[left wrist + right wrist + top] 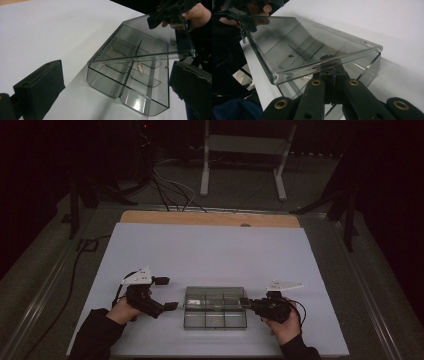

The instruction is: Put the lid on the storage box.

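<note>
Here the clear compartment box (215, 307) lies on the white table (210, 250) between the two grippers, its lid (312, 47) tilted up. The right gripper (248, 303) has its jaws clamped on the lid's edge, apparently lifting it to open the box. Small pale beads (140, 67) rest in one compartment. The left gripper (167, 294) waits just beside the box, jaws wide apart and empty.

Black tongs (172, 293) with brass screws, dark sleeves (95, 332).
</note>
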`<action>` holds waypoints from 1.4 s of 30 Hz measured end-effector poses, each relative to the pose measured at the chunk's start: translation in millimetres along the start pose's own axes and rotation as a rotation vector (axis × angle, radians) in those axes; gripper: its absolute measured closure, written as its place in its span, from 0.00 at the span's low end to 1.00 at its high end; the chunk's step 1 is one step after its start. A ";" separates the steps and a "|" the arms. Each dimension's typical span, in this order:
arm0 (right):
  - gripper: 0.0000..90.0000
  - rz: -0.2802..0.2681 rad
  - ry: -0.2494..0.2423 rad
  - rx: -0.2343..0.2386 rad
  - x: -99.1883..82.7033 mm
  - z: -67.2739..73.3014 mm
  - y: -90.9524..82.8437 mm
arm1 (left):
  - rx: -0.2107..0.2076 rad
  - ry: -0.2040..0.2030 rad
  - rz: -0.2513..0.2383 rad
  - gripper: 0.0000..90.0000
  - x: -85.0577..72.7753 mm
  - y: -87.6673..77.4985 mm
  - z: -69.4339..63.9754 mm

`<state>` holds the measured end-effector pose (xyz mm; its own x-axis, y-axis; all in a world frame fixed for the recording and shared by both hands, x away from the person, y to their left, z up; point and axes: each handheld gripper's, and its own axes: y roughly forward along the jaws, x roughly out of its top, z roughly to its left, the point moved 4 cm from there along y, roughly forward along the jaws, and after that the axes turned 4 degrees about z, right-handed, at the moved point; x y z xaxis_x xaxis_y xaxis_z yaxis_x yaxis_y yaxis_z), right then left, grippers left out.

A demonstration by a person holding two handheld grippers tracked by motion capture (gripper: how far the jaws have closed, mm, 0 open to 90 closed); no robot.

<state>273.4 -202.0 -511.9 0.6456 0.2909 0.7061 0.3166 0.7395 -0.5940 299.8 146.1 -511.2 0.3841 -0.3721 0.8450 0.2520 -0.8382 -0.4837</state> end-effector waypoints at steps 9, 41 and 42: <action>1.00 0.026 0.011 -0.032 -7.0 -0.3 -4.5 | 0.005 -0.009 0.006 0.01 -3.3 -0.1 2.3; 0.95 0.118 -0.145 -0.315 -11.2 -4.4 3.6 | -0.006 0.010 0.012 0.01 -5.9 1.7 0.3; 0.94 0.103 -0.139 -0.307 -9.1 -5.3 1.6 | -0.007 0.011 0.011 0.01 -5.7 1.7 -0.1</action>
<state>271.7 -206.8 -521.3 0.5913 0.4500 0.6693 0.4624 0.4908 -0.7385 298.0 146.8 -516.8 0.3767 -0.3858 0.8422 0.2415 -0.8368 -0.4913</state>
